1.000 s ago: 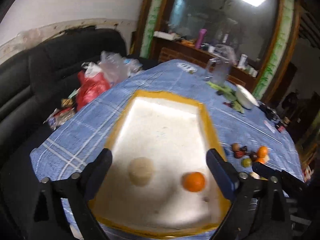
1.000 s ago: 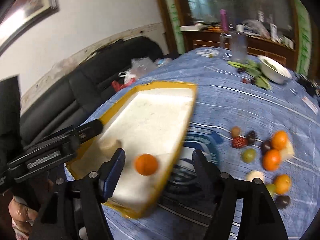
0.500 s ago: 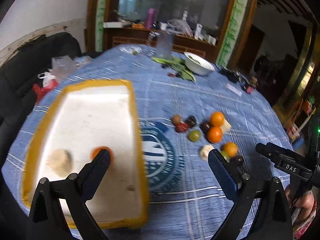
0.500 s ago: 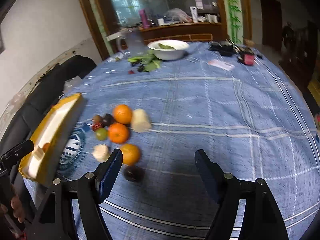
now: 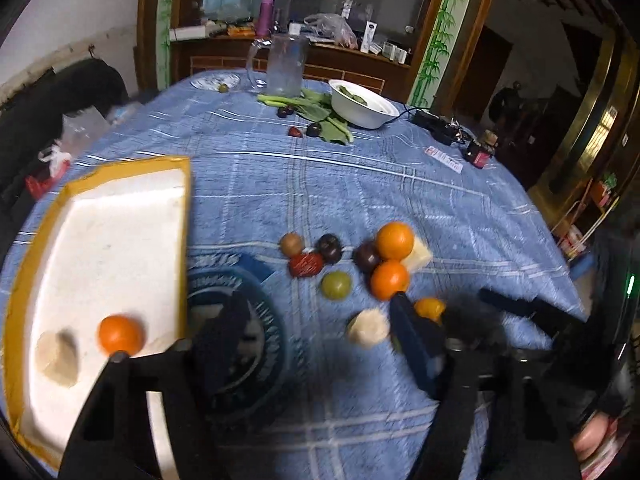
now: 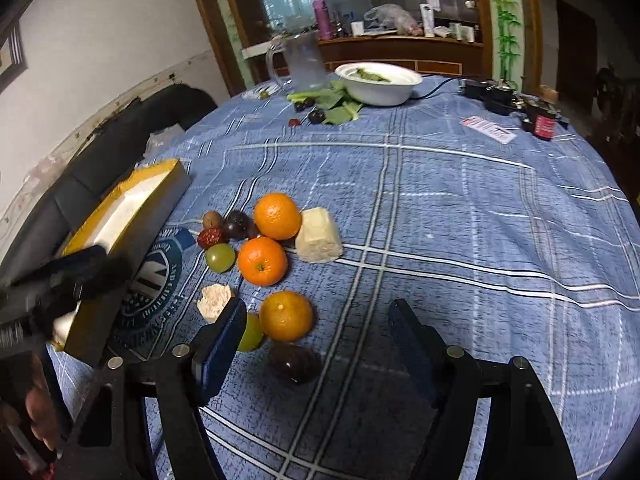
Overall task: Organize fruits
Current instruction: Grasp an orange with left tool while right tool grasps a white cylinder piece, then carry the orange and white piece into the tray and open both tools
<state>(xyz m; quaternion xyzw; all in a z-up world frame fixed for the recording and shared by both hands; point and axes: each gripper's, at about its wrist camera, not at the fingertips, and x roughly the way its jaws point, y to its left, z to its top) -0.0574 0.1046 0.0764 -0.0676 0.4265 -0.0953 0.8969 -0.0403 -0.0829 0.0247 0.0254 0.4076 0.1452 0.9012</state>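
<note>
Tray (image 5: 100,240): white foam inside, yellow rim, lying on the left of the blue checked tablecloth (image 6: 460,220); in the right wrist view only its dark outer wall and a strip of white show.
Tray contents: one orange (image 5: 121,335) and a pale chunk (image 5: 56,354), side by side near the tray's close end.
Loose fruit: a cluster on the cloth just right of the tray, holding two oranges touching each other (image 6: 277,216) (image 6: 262,261), a pale block (image 6: 319,236) against them, a green grape (image 6: 220,257), a red date (image 6: 211,237), a dark plum (image 6: 238,224) and a small brown fruit (image 6: 213,220).
Nearest fruit: a third orange (image 6: 286,316), a dark fruit (image 6: 294,362) just in front of it, a crumbly white piece (image 6: 215,300) and a green fruit (image 6: 251,332) partly hidden by a finger.
White bowl (image 6: 378,82): far side of the table, with green leaves inside; more leaves and dark fruit lie beside it.
Clear jug (image 6: 302,64): upright, left of the bowl.
Left gripper (image 5: 316,332): jaws closing, blurred, nothing between them but cloth.
Right gripper (image 6: 320,336): jaws closing, fairly wide, with the third orange and dark fruit between the fingers, untouched.
</note>
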